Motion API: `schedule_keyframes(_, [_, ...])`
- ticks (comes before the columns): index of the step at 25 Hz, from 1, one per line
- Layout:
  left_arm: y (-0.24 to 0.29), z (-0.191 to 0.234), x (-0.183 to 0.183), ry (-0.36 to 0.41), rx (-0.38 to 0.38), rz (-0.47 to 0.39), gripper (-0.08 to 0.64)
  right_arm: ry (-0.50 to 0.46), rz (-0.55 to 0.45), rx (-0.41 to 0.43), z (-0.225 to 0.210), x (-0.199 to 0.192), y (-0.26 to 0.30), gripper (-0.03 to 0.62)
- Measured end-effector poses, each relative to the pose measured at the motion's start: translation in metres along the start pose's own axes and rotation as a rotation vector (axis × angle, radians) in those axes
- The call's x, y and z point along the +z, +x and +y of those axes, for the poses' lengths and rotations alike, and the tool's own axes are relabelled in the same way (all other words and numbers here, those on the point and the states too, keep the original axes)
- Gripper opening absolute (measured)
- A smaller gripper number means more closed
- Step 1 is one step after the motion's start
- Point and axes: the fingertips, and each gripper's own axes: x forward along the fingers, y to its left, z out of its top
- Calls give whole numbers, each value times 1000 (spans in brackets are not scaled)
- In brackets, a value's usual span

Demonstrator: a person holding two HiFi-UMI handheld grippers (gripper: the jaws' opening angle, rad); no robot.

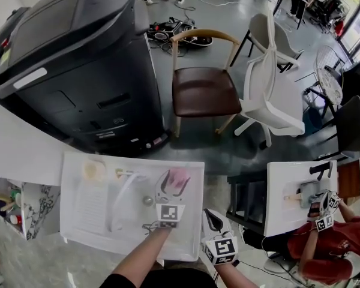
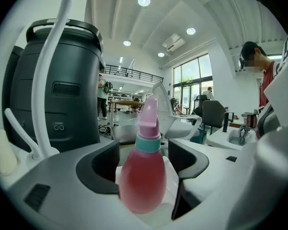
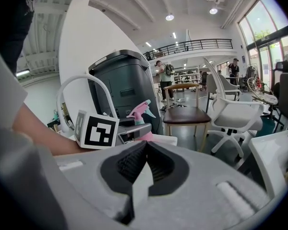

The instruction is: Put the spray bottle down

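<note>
The spray bottle [image 1: 179,179] has a pink translucent body, a teal collar and a pink trigger head. It stands upright near the back right of the white table [image 1: 78,230]. My left gripper [image 1: 173,188] reaches around it from the near side. In the left gripper view the bottle [image 2: 143,178] sits between the two black pads with a narrow gap on each side, so the left gripper [image 2: 144,157] is open. My right gripper [image 1: 213,219] hovers off the table's right edge with its pads closed together and empty. From the right gripper view [image 3: 145,146] the bottle [image 3: 140,113] shows behind the left gripper's marker cube.
A curved white tube [image 1: 121,204] and a small metal ball [image 1: 148,201] lie on the table left of the bottle. A large black machine [image 1: 78,59] stands behind it. A wooden chair [image 1: 204,89] and a white chair [image 1: 270,95] stand beyond. Another person works with grippers [image 1: 321,212] at the right.
</note>
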Motion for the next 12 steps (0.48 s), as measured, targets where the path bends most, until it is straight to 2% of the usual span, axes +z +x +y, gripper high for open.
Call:
schedule_keyframes(5, [-17, 4, -3, 32, 0, 11, 334, 3, -13, -7, 3, -3, -12, -2])
schedule_keyframes(6, [-23, 3, -2, 8, 1, 13, 336, 2, -17, -11, 3, -3, -15, -2])
schedule_keyframes(10, [-52, -2, -2, -182, 13, 47, 345, 19, -40, -36, 8, 0, -29, -2])
schedule_keyframes(12, [-72, -8, 4, -196, -2, 50, 345, 30, -64, -44, 16, 5, -38, -2])
